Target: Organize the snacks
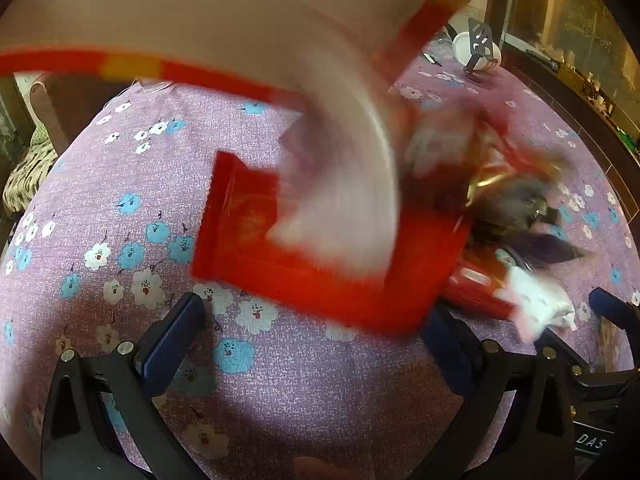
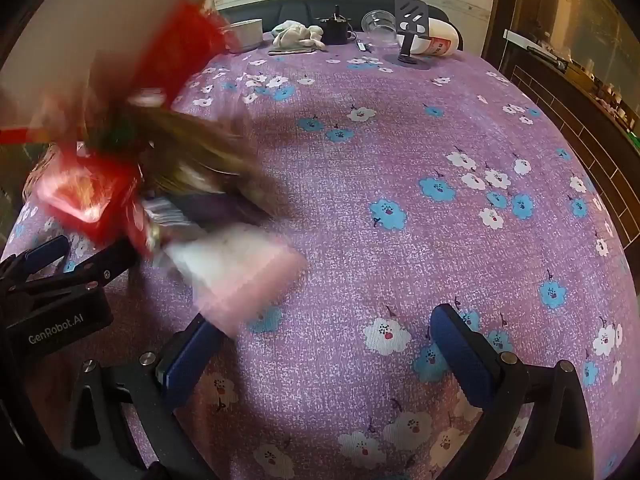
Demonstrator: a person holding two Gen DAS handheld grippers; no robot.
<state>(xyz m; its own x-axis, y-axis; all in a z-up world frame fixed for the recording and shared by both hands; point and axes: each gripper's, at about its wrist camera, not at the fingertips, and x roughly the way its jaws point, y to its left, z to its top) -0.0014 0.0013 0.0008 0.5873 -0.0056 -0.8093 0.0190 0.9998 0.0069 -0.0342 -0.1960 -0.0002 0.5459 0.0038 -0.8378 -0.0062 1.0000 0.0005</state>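
In the left wrist view a red box (image 1: 320, 272) lies on the purple flowered tablecloth (image 1: 120, 184), blurred, with a white blurred shape (image 1: 344, 200) across it. Snack packets are blurred in motion to its right: a gold and dark one (image 1: 516, 200), a red one (image 1: 476, 284), a white one (image 1: 540, 300). My left gripper (image 1: 316, 328) is open and empty just in front of the box. In the right wrist view the same packets blur at the left: red (image 2: 84, 196), brown (image 2: 208, 156), pink-white (image 2: 240, 276). My right gripper (image 2: 328, 340) is open and empty over bare cloth.
A large beige sheet with a red edge (image 1: 200, 20) hangs over the top of the left wrist view. At the table's far edge stand a white bowl (image 2: 248, 32), a cloth (image 2: 298, 36), a glass bowl (image 2: 378, 24), a spatula stand (image 2: 412, 28) and a white jar (image 2: 440, 42).
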